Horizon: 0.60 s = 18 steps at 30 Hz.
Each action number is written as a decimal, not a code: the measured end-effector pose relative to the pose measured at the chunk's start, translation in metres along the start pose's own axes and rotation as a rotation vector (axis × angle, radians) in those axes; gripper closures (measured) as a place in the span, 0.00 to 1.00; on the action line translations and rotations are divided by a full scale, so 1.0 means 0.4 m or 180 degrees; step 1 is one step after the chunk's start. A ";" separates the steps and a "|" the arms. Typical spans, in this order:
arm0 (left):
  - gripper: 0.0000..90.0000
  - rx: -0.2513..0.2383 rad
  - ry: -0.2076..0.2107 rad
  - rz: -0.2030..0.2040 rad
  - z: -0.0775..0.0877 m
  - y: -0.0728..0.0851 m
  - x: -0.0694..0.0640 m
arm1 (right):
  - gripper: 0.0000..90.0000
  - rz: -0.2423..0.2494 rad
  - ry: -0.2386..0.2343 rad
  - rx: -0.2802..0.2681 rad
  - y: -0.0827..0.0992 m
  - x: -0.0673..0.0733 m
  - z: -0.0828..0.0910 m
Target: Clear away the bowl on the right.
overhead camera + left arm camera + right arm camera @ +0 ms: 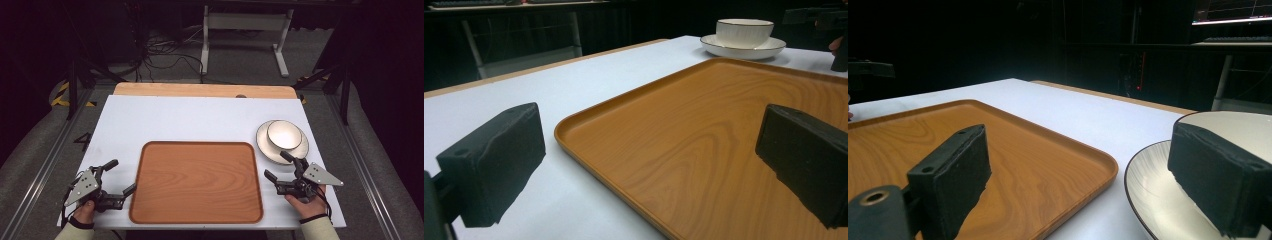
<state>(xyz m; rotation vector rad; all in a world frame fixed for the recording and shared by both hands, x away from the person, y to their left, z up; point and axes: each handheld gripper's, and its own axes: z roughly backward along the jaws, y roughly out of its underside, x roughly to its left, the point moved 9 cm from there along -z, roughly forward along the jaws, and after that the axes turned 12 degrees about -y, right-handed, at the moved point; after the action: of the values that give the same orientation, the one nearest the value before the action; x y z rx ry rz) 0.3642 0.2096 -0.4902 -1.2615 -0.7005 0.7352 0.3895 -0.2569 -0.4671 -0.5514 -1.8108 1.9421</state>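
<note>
A brown wooden tray [197,182] lies on the white table near its front edge, with nothing on it. To its right a white bowl [284,134] sits on a white plate [265,149]. My left gripper [123,175] rests by the tray's left edge, jaws open and nothing between them; in the left gripper view the tray [704,130] runs between the jaws toward the bowl [744,31]. My right gripper [275,165] stands open between the tray's right edge and the plate. In the right gripper view one jaw is over the tray [1013,165], the other over the plate [1148,182].
A light wooden strip [200,90] runs along the table's far edge. Beyond it, a white stand frame [245,22] and cables lie on the floor. Bare white tabletop [190,120] stretches behind the tray. A lit monitor [1230,11] glows in the dark background.
</note>
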 end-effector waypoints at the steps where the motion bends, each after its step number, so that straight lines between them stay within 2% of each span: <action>1: 0.00 -0.0004 0.0002 -0.0005 0.000 0.000 0.000 | 0.11 -0.0005 -0.0001 0.0003 0.000 0.000 0.000; 18: 0.00 -0.0004 0.0000 -0.0005 0.000 0.000 0.000 | 0.12 0.0018 -0.0021 0.0023 0.001 0.003 -0.003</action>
<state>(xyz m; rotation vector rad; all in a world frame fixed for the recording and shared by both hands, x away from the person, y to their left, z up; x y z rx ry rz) 0.3642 0.2095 -0.4901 -1.2620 -0.7019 0.7336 0.3893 -0.2554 -0.4675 -0.5490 -1.8072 1.9557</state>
